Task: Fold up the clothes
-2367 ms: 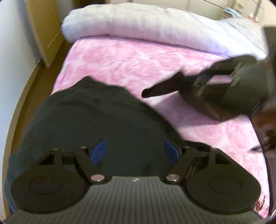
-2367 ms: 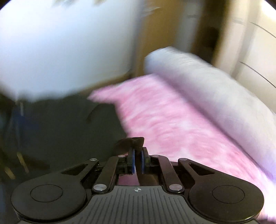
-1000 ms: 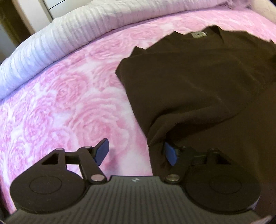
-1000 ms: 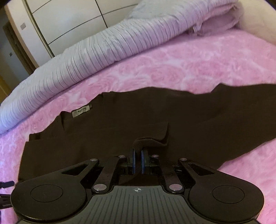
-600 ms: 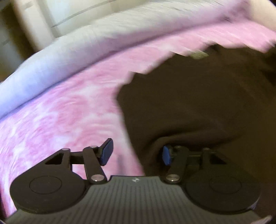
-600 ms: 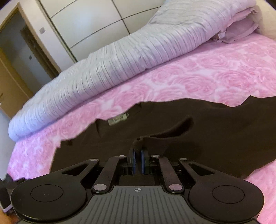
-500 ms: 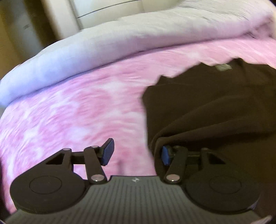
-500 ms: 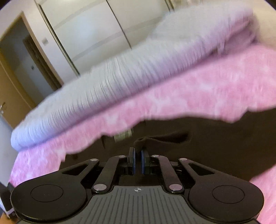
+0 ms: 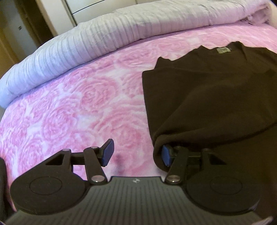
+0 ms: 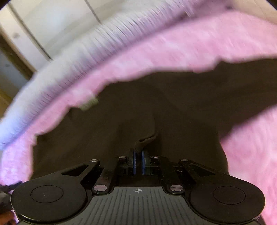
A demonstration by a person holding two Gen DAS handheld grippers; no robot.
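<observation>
Dark brown cotton shirt [image 9: 216, 90] lies on our pink rose-patterned bedspread [image 9: 77, 107]. Our right gripper [image 10: 138, 161] jaws pinch its fold tight. Our left gripper [image 9: 135, 153] jaws stand half apart, gripping nothing

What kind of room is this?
Most likely a bedroom: a bed with a pink rose-patterned cover, a rolled-back white duvet, and wardrobe doors behind. A dark shirt lies on it.

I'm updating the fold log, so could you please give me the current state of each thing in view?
Shirt: dark, lying partly folded on the bed, neck label showing.
Left hand-held gripper: open, cloth draped over one finger, not pinched.
Right hand-held gripper: shut on a pinch of the shirt.
Bedspread: pink, spread flat.
Duvet: white, bunched along the far side.
</observation>
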